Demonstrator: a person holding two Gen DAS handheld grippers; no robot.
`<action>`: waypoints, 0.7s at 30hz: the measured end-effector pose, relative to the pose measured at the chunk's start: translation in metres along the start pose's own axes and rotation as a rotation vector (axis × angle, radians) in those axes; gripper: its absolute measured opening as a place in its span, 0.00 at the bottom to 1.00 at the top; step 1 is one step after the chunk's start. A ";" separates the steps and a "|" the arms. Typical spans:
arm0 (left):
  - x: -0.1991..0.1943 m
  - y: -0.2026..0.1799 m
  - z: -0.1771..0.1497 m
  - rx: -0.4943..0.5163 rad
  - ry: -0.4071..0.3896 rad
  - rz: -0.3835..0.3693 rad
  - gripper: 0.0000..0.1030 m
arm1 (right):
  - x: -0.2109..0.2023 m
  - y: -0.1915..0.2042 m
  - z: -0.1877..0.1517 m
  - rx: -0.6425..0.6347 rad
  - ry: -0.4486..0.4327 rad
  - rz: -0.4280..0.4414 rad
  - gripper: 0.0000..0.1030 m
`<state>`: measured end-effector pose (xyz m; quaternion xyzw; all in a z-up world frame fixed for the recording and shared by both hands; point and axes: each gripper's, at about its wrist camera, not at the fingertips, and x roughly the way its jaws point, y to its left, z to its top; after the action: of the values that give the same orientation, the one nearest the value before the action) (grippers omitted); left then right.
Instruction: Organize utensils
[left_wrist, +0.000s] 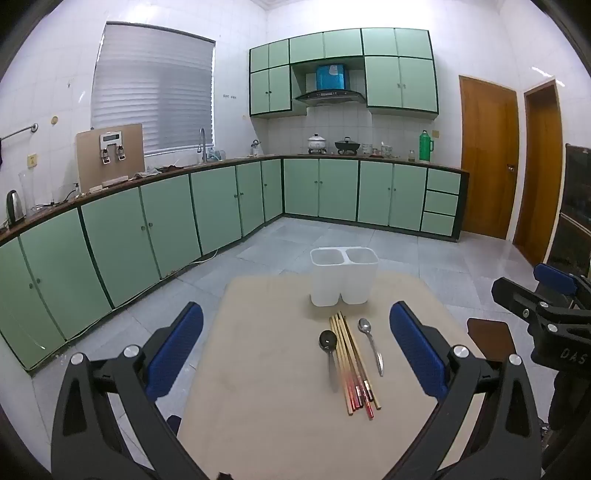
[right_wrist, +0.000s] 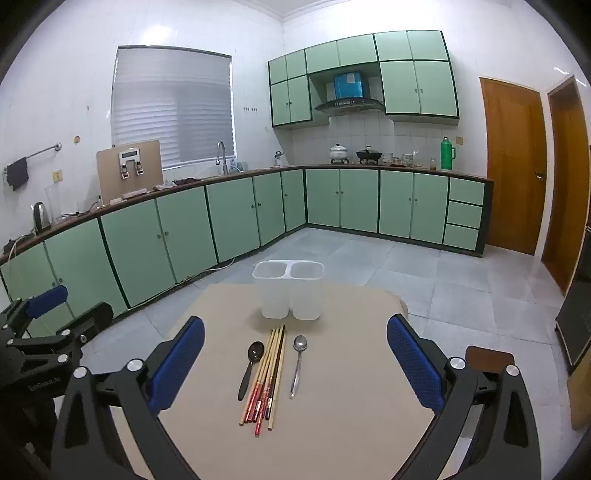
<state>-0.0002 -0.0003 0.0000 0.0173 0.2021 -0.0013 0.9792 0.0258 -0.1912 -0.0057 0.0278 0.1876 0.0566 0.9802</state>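
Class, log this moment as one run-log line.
left gripper: open, empty | right gripper: open, empty | chopsticks, black spoon, metal spoon: on table | holder: empty

White holder (right_wrist: 288, 291); black spoon (right_wrist: 251, 363); silver spoon (right_wrist: 298, 363); tan-red chopsticks (right_wrist: 267, 380); beige table (right_wrist: 351, 406); blue-padded grippers (left_wrist: 295, 354).

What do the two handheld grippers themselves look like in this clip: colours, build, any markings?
Both the left gripper and right gripper have angular black frames, silver round bolt heads and textured blue finger pads. White lettering marks the bodies, too blurred to read surely. No cables or sleeves show.
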 end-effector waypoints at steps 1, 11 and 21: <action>0.000 0.000 0.000 0.000 0.001 0.001 0.95 | -0.001 0.000 0.000 0.003 -0.001 0.001 0.94; 0.012 0.003 0.005 -0.020 0.023 0.007 0.95 | 0.003 0.000 -0.004 0.004 0.015 -0.009 0.94; 0.010 0.007 0.005 -0.021 0.014 0.008 0.95 | 0.004 0.001 -0.004 0.001 0.023 -0.018 0.94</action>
<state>0.0116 0.0062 0.0008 0.0077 0.2087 0.0051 0.9779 0.0283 -0.1898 -0.0108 0.0257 0.1991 0.0478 0.9785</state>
